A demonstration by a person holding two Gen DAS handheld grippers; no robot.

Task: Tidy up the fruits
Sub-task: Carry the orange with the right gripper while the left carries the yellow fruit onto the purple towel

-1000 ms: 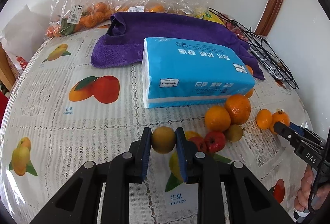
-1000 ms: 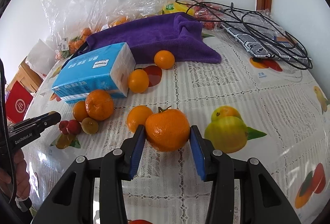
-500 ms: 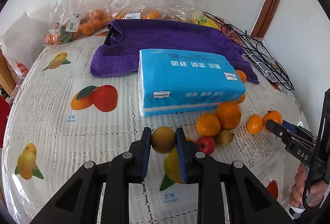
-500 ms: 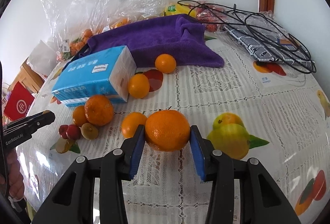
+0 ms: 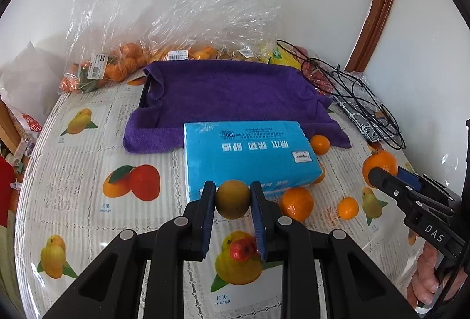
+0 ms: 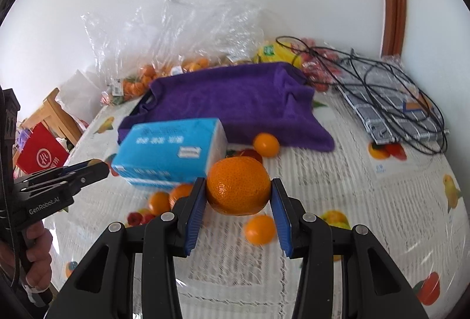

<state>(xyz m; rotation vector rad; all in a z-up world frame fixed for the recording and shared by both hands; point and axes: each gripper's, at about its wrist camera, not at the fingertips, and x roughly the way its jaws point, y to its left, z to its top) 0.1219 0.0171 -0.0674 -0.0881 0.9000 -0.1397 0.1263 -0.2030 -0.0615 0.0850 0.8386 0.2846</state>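
Holding a brownish-green fruit (image 5: 233,199) clamped between its fingers, the left gripper (image 5: 232,201) hangs above the counter (image 5: 73,172). The right gripper (image 6: 238,195) has its fingers clamped on a large orange (image 6: 238,185), likewise lifted off the surface. At 12 o'clock, against the wall, clear plastic bags (image 5: 123,25) contain small oranges (image 5: 117,66); other contents cannot be identified. A purple towel (image 5: 232,95) lies in front of the bags, and a blue tissue pack (image 5: 249,157) lies in front of the towel, standing between the grippers and the bags. Loose on the counter near the pack: an orange (image 5: 296,203), a small orange (image 5: 348,208), another (image 5: 320,144) at the towel's edge, and a red fruit (image 5: 242,250). At 2 o'clock, black cables (image 6: 382,89) lie tangled over a checked cloth (image 6: 379,116).
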